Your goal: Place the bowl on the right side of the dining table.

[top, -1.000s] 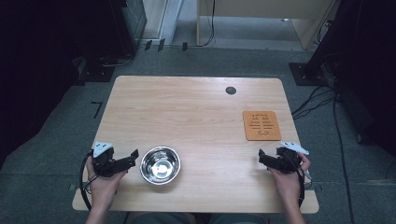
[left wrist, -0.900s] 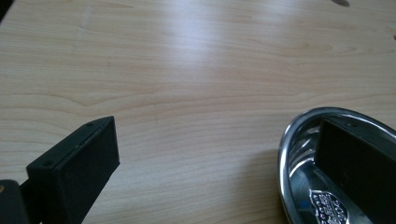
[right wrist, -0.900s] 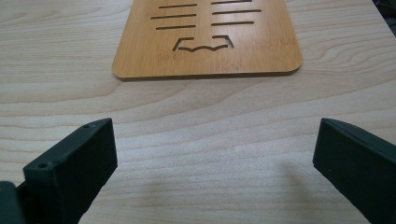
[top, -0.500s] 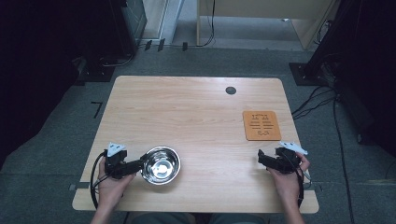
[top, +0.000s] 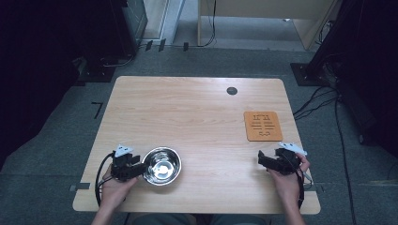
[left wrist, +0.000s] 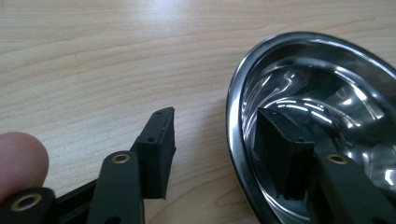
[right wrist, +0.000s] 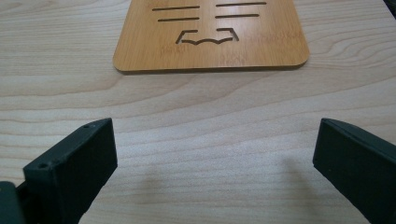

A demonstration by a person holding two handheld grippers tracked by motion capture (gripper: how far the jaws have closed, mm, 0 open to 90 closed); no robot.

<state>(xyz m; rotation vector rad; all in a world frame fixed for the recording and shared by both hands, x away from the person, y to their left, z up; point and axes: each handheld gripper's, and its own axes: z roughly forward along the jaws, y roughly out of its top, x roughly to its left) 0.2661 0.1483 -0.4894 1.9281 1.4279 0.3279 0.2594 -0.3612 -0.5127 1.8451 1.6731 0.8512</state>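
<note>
From where I stand, I count 1 steel bowl [top: 161,166] on the surface [top: 187,117], and 1 flat wooden coaster [top: 263,125] with slots cut through it. There is 1 small dark round grommet [top: 232,91] set in the surface near its far edge. I see 2 hand-held grippers: 1 left hand-held gripper [top: 136,168] and 1 right hand-held gripper [top: 261,160], each with 2 black jaws. 2 hands hold them.

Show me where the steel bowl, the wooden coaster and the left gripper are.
steel bowl [top: 162,166], high view, inner bottom.
wooden coaster [top: 263,125], high view, middle of top face.
left gripper [left wrist: 215,149], left gripper view, between fingertips.
</note>
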